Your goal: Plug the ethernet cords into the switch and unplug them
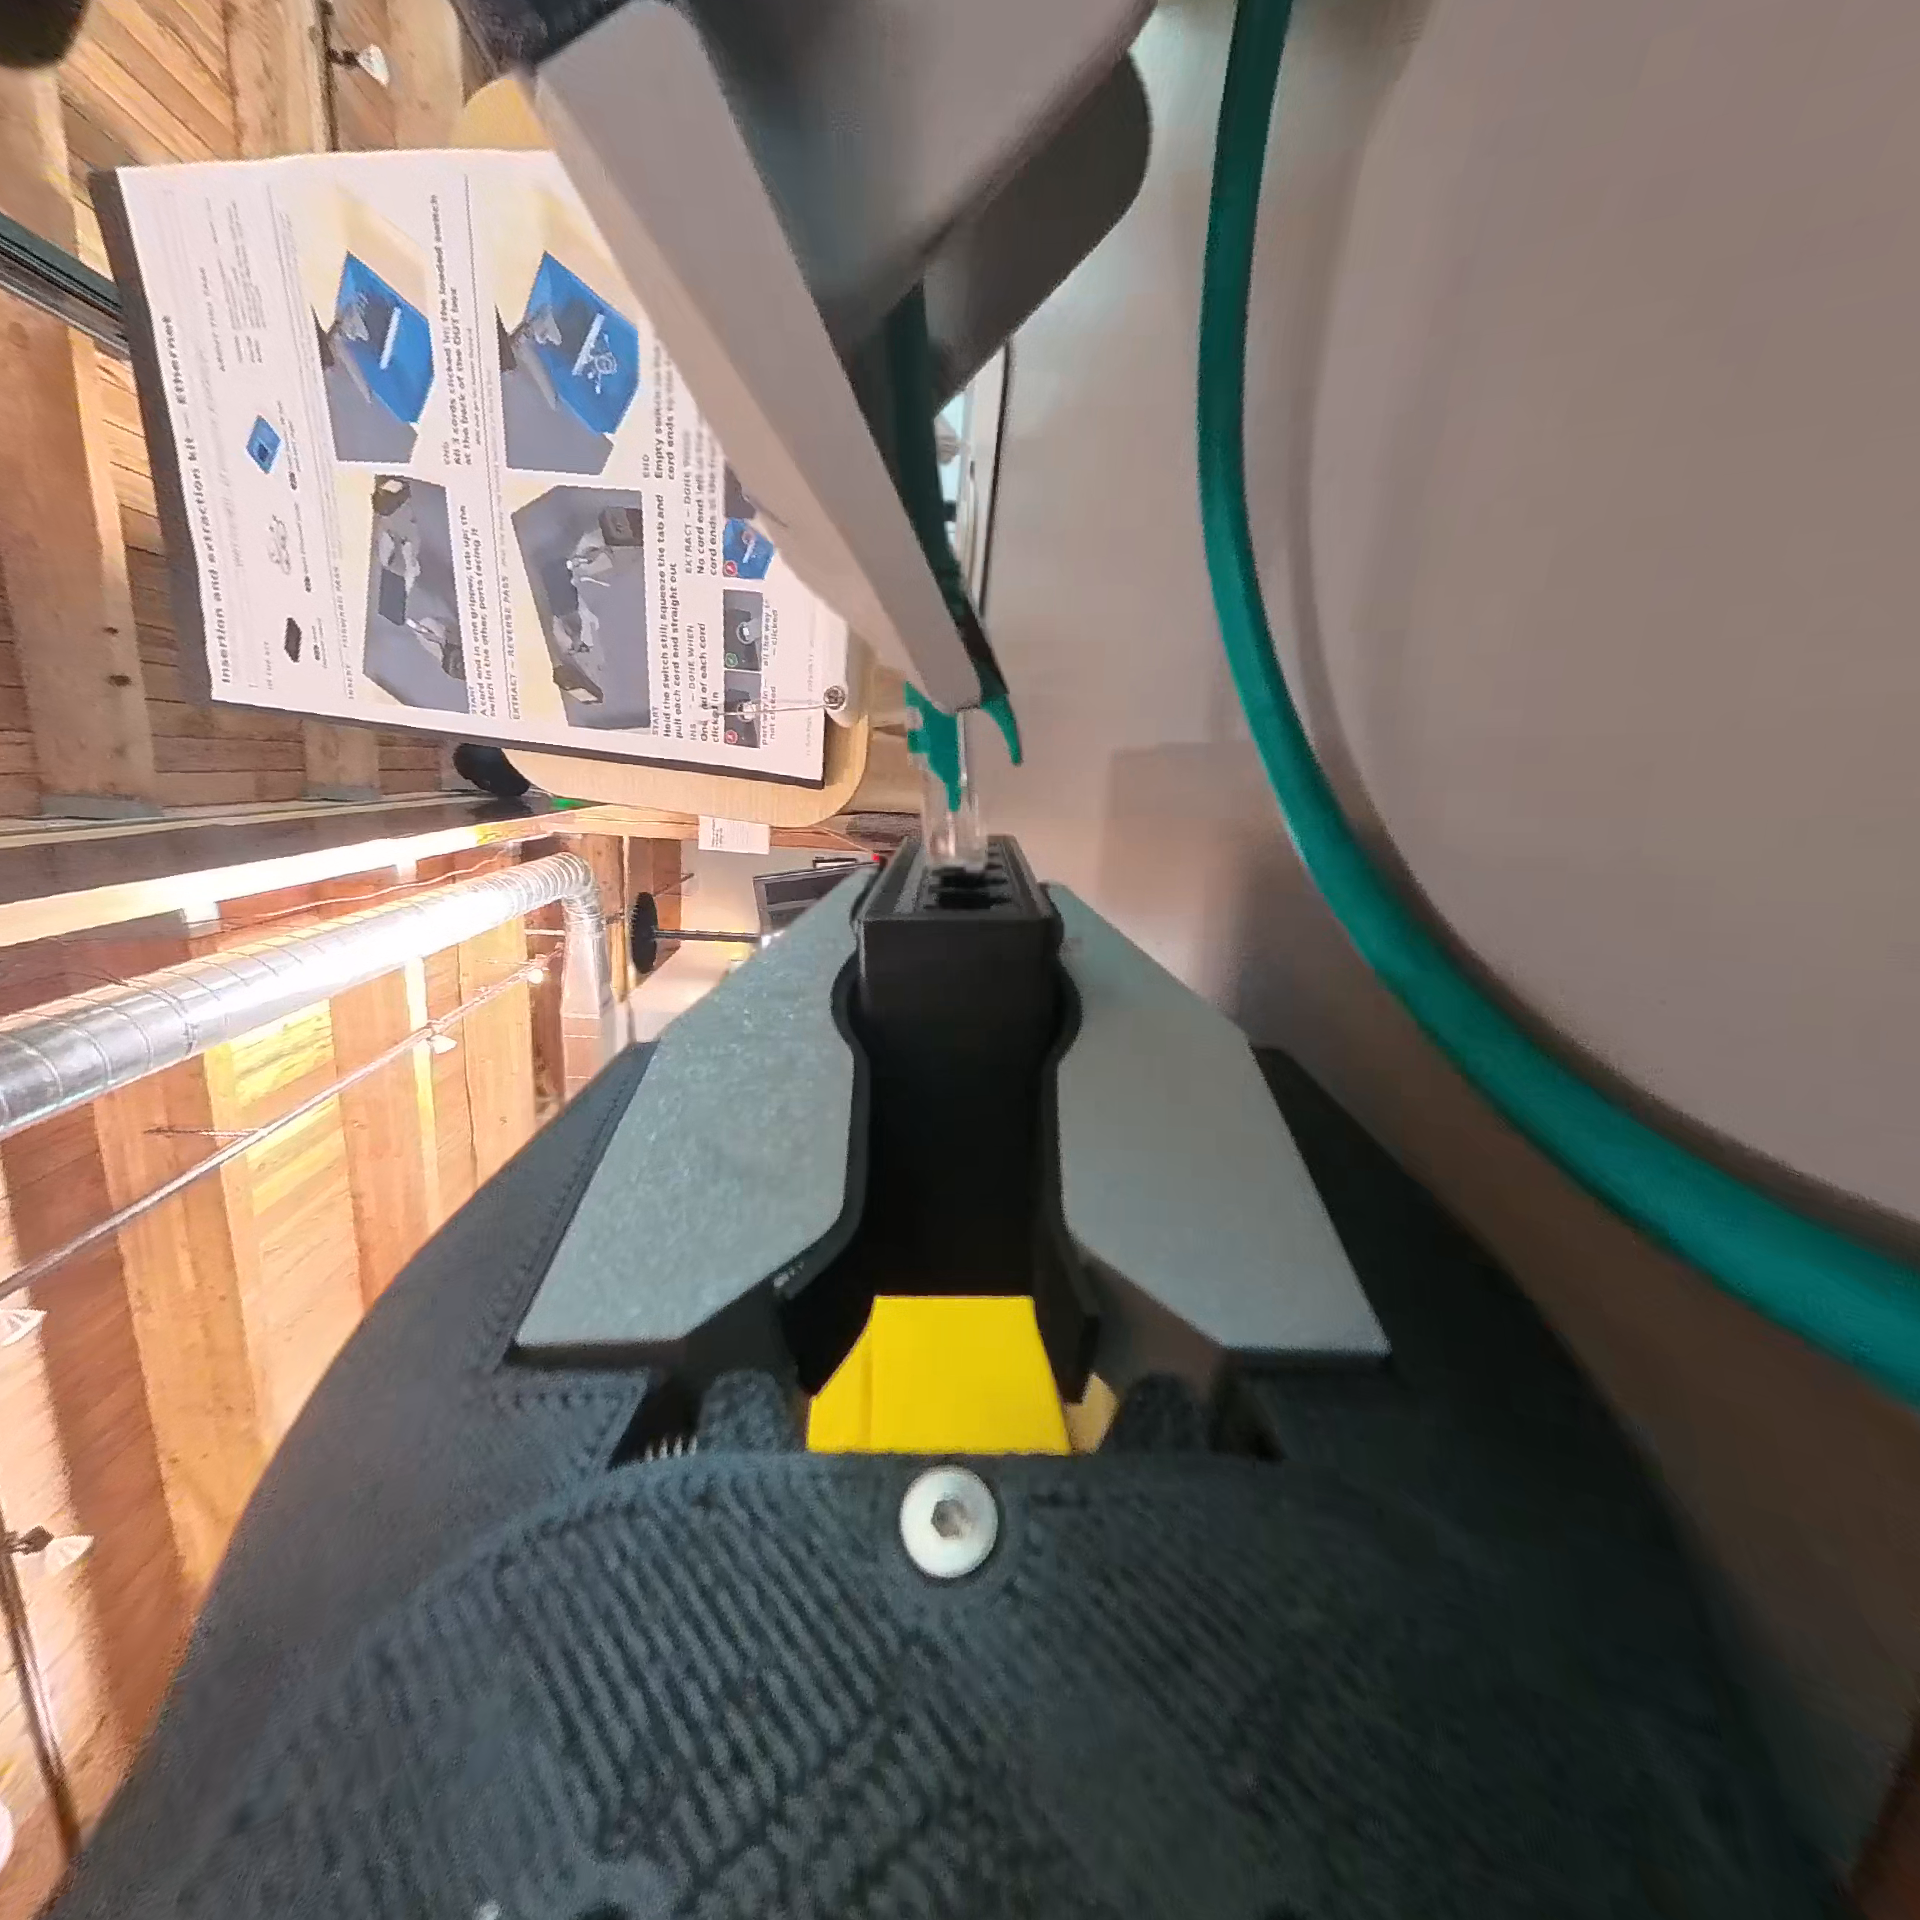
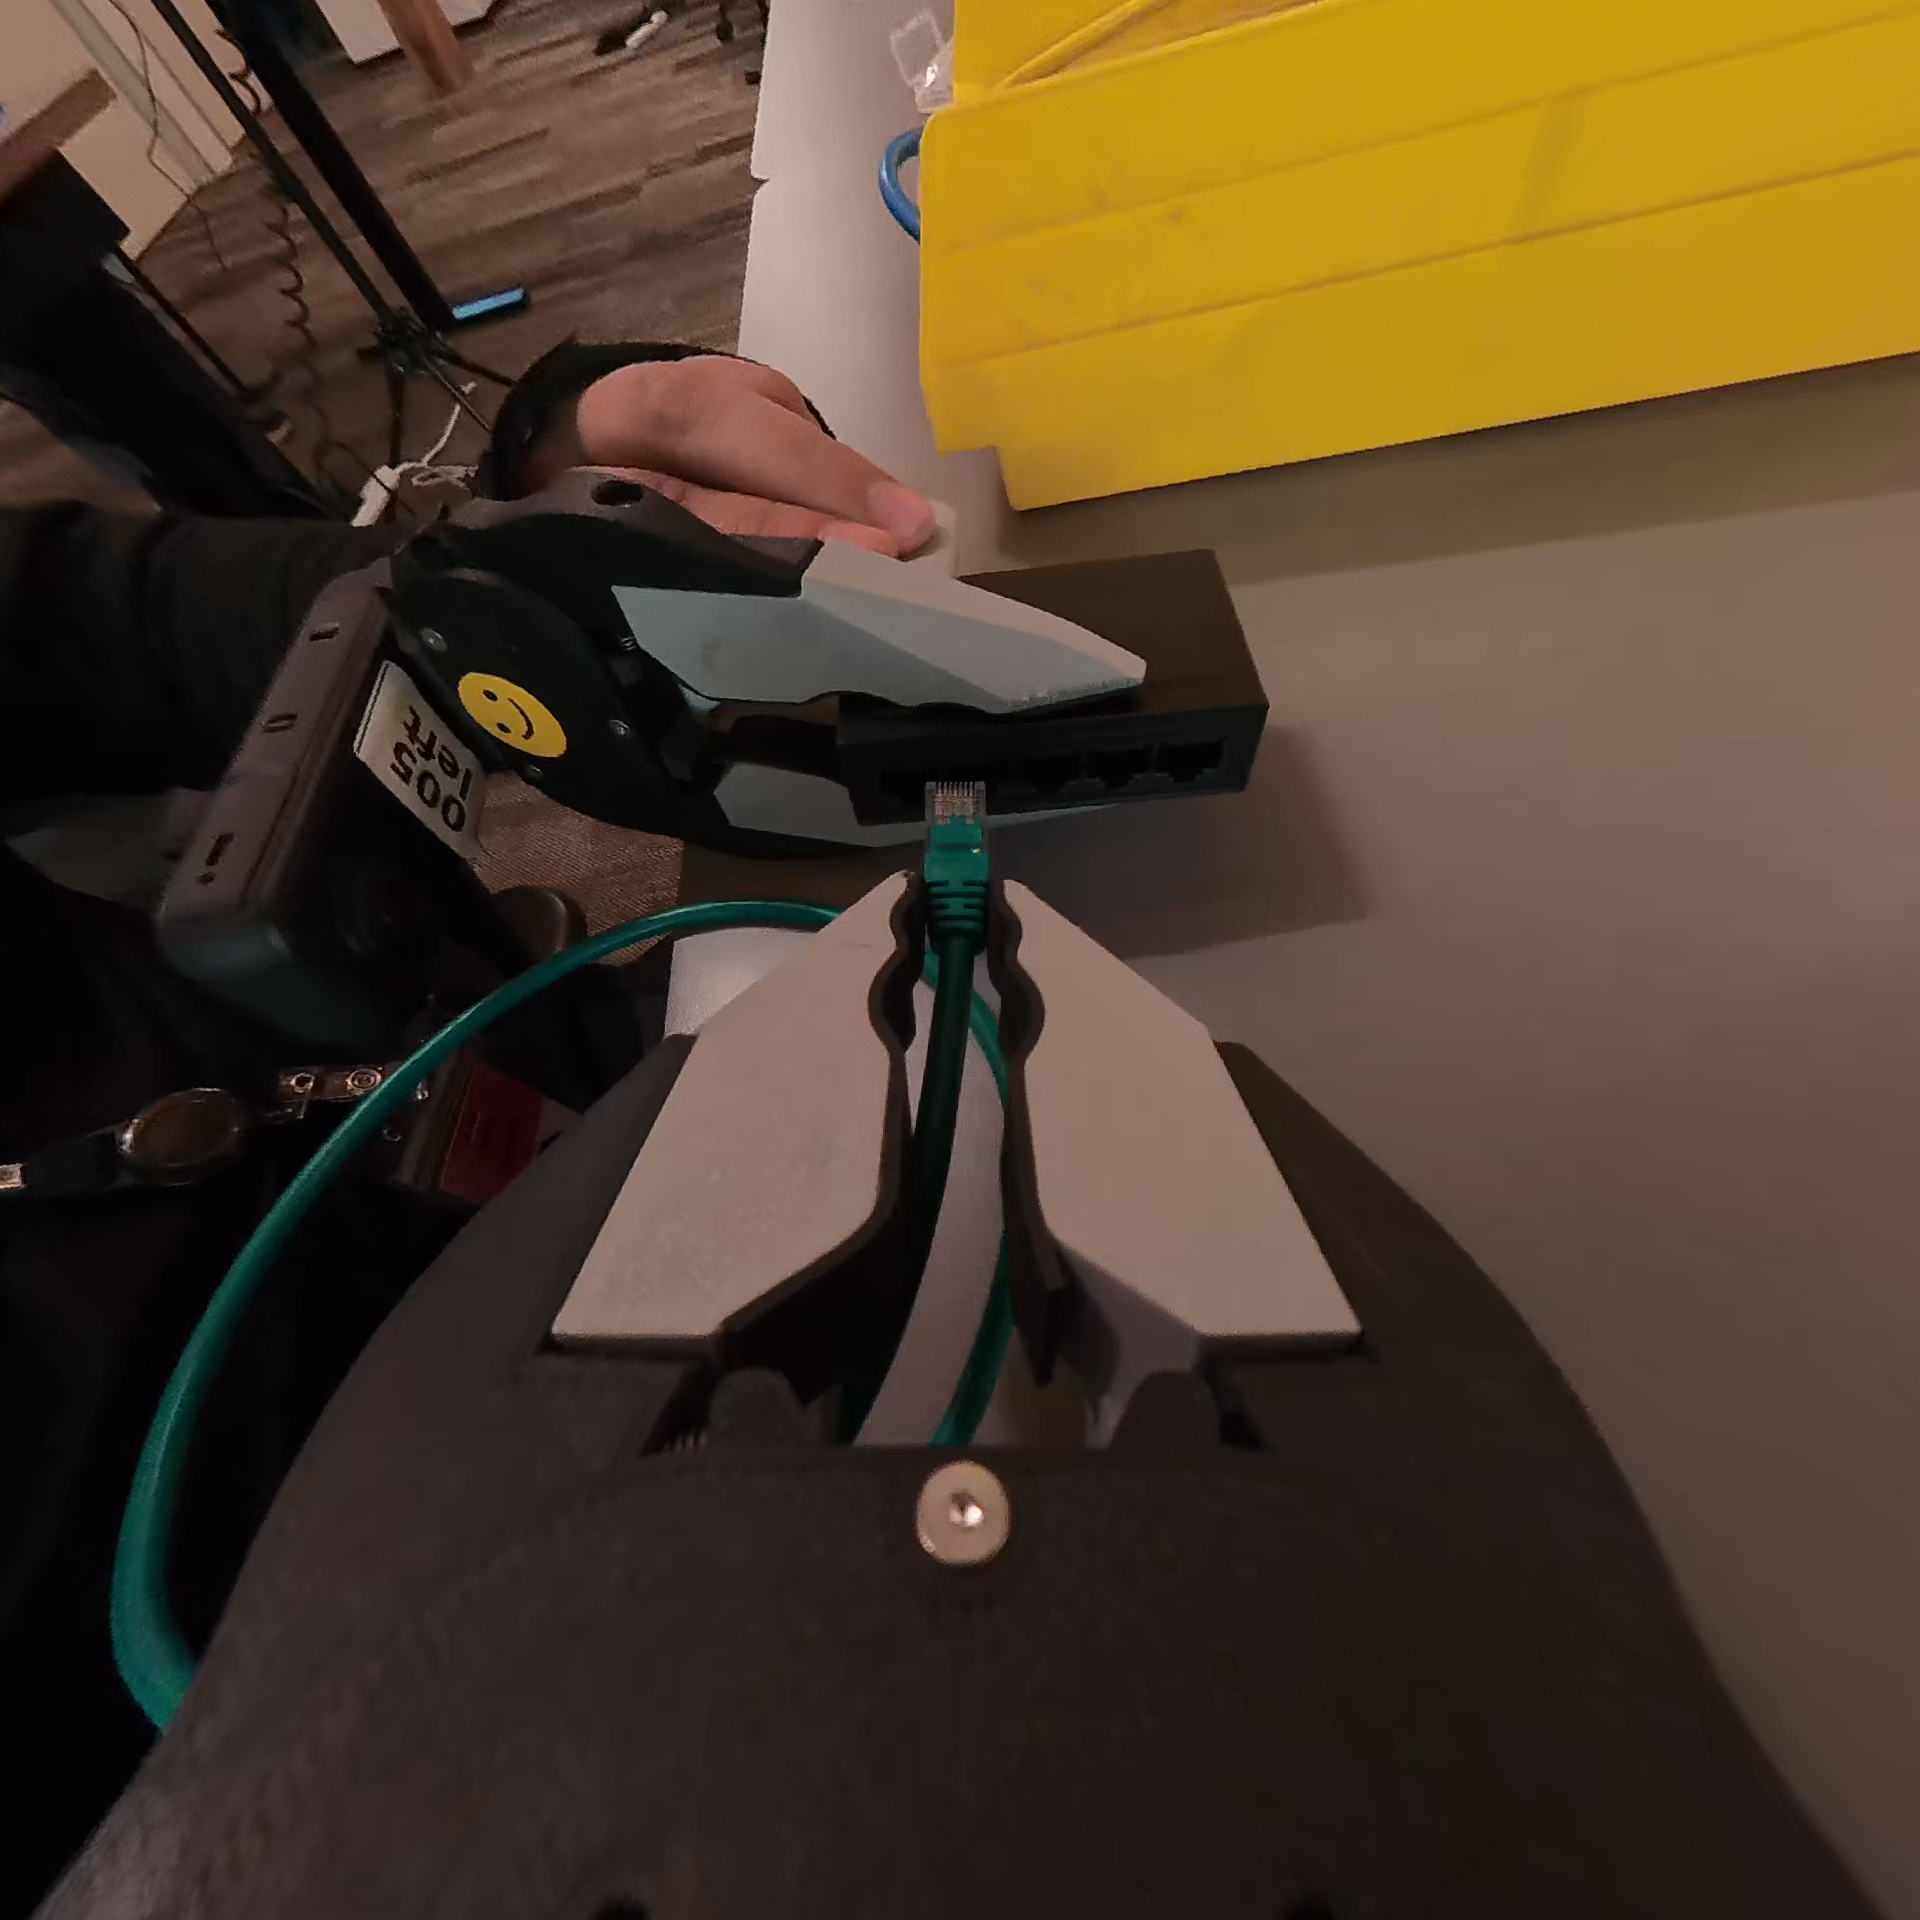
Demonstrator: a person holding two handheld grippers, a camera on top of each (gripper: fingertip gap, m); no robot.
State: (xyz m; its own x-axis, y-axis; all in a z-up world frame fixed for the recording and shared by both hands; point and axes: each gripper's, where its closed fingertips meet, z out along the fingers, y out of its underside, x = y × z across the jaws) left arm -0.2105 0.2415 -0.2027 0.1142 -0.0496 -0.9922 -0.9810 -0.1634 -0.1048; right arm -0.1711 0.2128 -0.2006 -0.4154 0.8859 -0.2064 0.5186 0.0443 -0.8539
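The left gripper (image 2: 1039,717) clamps the black plastic ethernet switch (image 2: 1143,727) above the grey table (image 2: 1558,935). The right gripper (image 2: 951,904) pinches the green ethernet cord (image 2: 951,904), its clear plug (image 2: 956,802) just at a port; pushing straight, squarely aligned, should seat it.

The left claw (image 1: 961,935) is turned on its side and is clamped across the black switch (image 2: 1143,665), a bare hand (image 2: 727,436) being laid over its top. The right claw (image 2: 951,914) is held level, its grey fingers (image 2: 790,1091) pinched on the green ethernet cord (image 2: 954,904) just behind the plug
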